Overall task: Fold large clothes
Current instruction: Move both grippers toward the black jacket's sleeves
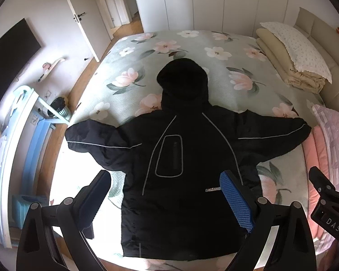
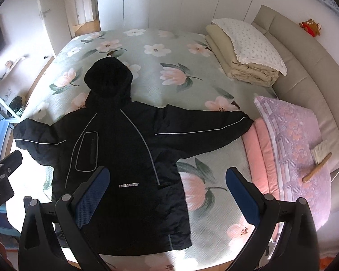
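Left gripper [image 1: 167, 199]: jaws spread wide, nothing between the pads, hovering above the bed edge. Black hooded padded jacket with grey piping [image 1: 180, 158] lies directly ahead of and below it, flat on the floral green bedspread [image 1: 214, 52], front side up. Hem is the part closest to this claw; hood [image 1: 183, 79] is furthest ahead. Long axis of the body runs straight away from the claw, hem to hood. Sleeves stick out crosswise, one to each side of the claw; left sleeve cuff [image 1: 73, 135] sits ahead-left, near the bed's edge.

Right gripper [image 2: 167, 197]: also released, empty. From here the jacket [image 2: 115, 158] sits ahead and off to the left; the left pad overlaps the lower torso in view, the right pad is over bare bedspread. Right sleeve [image 2: 203, 133] stretches ahead-right, cuff just beside the pink folded quilt [image 2: 257, 144] and the lilac patterned pillow [image 2: 293, 140]; I can't tell if it touches them.

Judgement: nothing folded yet. Left claw is nearer the left sleeve and hem corner, right claw nearer the right sleeve. Likely first move is a sleeve brought in across the torso, so fold lines run parallel to the hem-hood axis.
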Tool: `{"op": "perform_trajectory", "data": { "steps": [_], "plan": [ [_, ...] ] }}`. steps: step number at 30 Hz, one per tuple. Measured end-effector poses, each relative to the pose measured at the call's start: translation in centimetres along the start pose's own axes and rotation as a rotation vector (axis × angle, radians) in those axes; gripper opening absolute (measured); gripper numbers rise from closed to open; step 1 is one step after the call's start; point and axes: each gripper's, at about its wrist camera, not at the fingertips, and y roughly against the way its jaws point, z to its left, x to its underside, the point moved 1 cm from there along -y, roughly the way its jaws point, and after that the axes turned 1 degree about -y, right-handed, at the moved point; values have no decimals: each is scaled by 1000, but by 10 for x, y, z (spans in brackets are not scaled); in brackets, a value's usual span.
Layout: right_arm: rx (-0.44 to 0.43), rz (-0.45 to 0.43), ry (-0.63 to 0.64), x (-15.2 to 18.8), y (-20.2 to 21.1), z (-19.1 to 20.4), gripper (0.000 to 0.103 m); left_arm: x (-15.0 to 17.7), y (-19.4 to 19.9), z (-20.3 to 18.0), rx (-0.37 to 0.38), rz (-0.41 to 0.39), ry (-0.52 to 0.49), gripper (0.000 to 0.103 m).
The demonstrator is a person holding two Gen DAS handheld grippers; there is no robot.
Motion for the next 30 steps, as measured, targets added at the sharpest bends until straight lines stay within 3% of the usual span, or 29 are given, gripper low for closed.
{"op": "perform_trajectory", "data": {
  "steps": [16,24,30],
  "plan": [
    [12,15,-27,-22,-49,-113,103,-16,-8,-106,3,31,13,97],
    [-2,0,-26,-29,-58,-137,103,-22,-7,-130,2,28,15,97],
    [-8,17,-47,-27,-93,-157,103,-22,-33,-139,-29,50,28,97]
  ]
}}
